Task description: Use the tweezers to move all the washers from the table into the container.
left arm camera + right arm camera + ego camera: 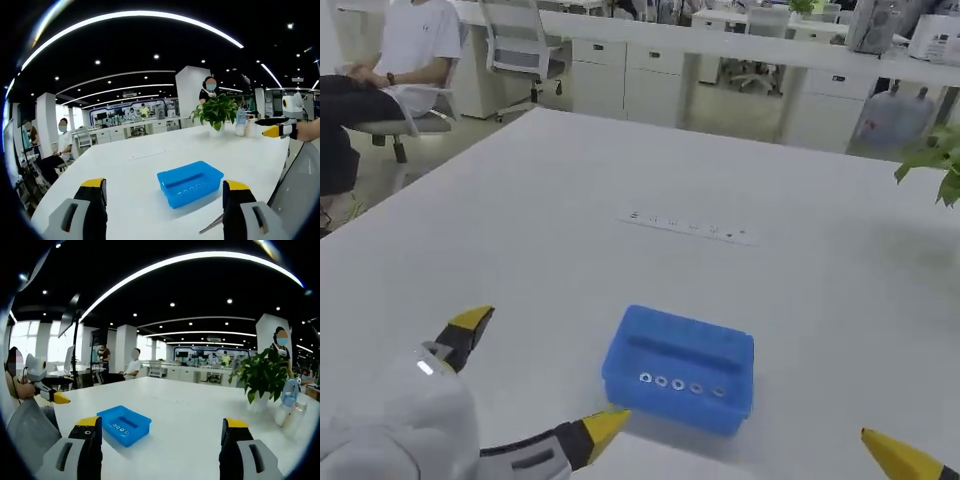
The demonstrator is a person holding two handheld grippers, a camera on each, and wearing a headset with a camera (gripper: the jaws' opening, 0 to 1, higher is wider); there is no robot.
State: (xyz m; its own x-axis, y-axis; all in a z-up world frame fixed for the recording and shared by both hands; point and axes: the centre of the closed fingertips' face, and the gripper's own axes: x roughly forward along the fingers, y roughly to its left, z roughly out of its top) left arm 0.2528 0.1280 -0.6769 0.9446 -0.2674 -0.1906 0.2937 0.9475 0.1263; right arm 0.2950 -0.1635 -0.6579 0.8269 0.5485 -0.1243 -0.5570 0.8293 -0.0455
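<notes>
We see five washers (680, 384) in a row inside the blue box (680, 410), and the box sits on the white worktop (570, 190). The left hand-held gripper (538, 376) is just beside the box's left side, with its jaws spread wide apart. The right hand-held gripper (157, 440) is let go and wide open too, facing the box from a little way off.

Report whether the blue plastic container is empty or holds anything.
Not empty. The blue rectangular plastic container, upright on the white table, holds a row of five small metal washers.
</notes>
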